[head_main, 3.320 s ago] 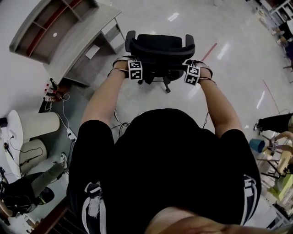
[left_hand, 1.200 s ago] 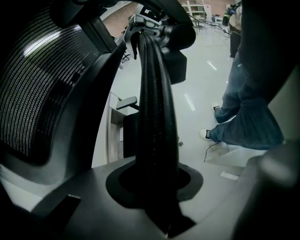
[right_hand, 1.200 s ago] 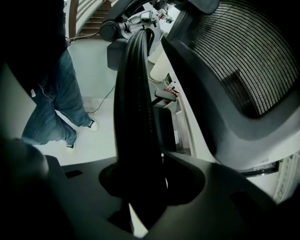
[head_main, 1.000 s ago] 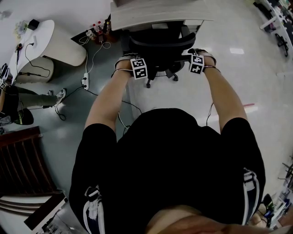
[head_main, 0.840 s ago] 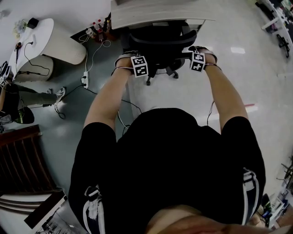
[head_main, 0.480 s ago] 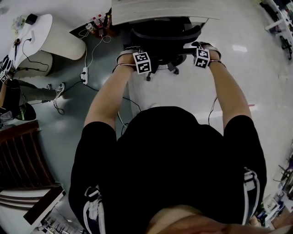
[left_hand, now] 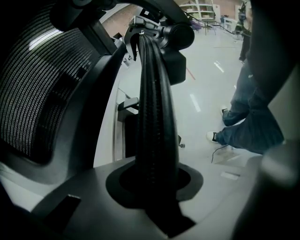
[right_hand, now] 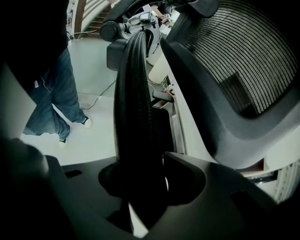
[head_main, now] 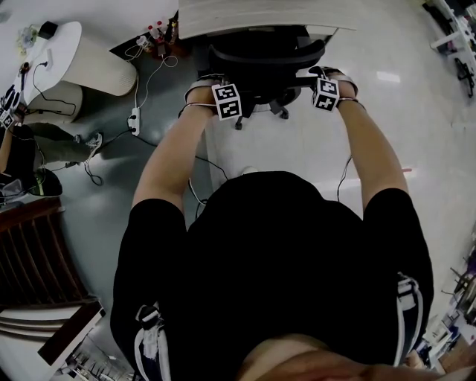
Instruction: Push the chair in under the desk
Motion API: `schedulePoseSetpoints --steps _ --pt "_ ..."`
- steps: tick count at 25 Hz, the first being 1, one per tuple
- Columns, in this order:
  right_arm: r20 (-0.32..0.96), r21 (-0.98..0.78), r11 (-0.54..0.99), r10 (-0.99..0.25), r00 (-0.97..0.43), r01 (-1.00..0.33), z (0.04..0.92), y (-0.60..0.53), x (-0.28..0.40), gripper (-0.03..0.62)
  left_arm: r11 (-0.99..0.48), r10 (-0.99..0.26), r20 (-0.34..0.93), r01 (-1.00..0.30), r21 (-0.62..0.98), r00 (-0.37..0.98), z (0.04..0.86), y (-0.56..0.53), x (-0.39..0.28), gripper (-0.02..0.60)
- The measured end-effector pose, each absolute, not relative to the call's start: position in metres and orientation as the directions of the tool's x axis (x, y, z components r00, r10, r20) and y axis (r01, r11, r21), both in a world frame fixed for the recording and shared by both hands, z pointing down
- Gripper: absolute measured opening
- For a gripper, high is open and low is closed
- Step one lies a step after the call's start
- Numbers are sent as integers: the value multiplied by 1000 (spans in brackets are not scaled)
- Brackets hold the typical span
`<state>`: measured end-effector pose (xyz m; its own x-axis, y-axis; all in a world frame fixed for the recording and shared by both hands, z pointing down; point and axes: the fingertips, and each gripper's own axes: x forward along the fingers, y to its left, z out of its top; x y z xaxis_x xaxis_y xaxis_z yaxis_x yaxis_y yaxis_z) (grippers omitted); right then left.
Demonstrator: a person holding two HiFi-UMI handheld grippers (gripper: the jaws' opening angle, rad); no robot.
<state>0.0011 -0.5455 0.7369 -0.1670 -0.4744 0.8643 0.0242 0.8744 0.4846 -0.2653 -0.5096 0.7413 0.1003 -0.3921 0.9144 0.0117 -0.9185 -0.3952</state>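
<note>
Your arms reach straight out. The left tongs [left_hand: 154,180] are closed tight on the left armrest [left_hand: 154,117]. The right tongs [right_hand: 138,183] are closed tight on the right armrest [right_hand: 133,108].

A few seconds ago the chair [head_main: 264,63] stood out on the open floor [head_main: 297,156], and the surface [head_main: 260,15] was far off to the left. Now the surface is right at the far side of the chair, and the seat has gone in under its near edge. In the last second the chair slid a little farther in.

Its wheels [head_main: 239,125] still show on your side. I think the job is almost done. One more small, straight push may finish it.
</note>
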Motion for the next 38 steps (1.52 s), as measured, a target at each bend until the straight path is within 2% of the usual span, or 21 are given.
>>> schedulePoseSetpoints --steps 14,21,26,31,35,38 --pt "862 488 873 -479 -165 19 737 -543 1 152 -917 -395 913 11 -398 99 741 -507 -266 89" --pt "863 478 878 -473 -178 -18 735 -543 -3 179 -917 -396 913 6 -399 99 743 -506 -268 91" --pt "847 492 862 -506 -164 -119 725 -542 -1 295 -905 -422 900 3 -425 108 740 -506 -268 101" --pt "821 493 840 -535 -197 -227 691 -523 1 298 -910 -413 901 -21 -414 134 739 -503 -267 121" --pt "784 448 803 -564 -259 -393 663 -503 8 296 -933 -359 913 -97 -346 193 731 -495 -263 210" --pt "749 405 760 -595 -293 -507 645 -488 11 295 -923 -380 894 -156 -351 236 719 -491 -264 228"
